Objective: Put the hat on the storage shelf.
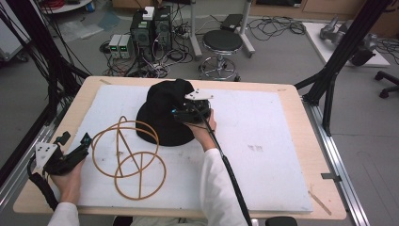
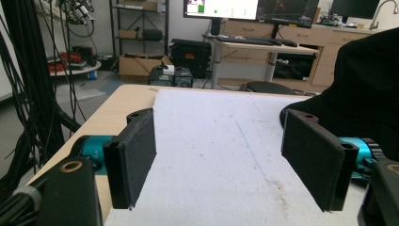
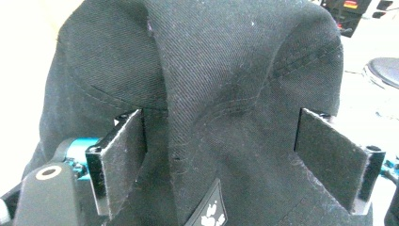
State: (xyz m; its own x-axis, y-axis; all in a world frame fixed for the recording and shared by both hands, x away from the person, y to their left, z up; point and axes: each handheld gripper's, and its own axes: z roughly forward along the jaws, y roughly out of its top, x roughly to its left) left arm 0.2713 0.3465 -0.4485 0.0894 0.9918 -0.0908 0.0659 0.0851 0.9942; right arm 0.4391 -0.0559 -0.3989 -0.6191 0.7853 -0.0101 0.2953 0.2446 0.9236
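Observation:
A black fabric hat (image 1: 162, 117) sits on the white foam board (image 1: 263, 141), left of the board's middle. My right gripper (image 1: 179, 113) is pushed against the hat's right side and is open. In the right gripper view its pads (image 3: 120, 153) stand wide on either side of a raised fold of the hat (image 3: 226, 70), not pinching it. A small white logo patch (image 3: 209, 214) shows low on the hat. My left gripper (image 1: 75, 140) rests open at the board's front left. Between its pads (image 2: 134, 153) there is only bare board, and the hat (image 2: 367, 94) rises at the right.
A tan wire stand of looped rings (image 1: 133, 158) lies on the board between the left gripper and the hat. The wooden table (image 1: 301, 113) rims the board. Beyond the far edge stand a round stool (image 1: 222, 42) and computer boxes (image 1: 150, 28) with cables.

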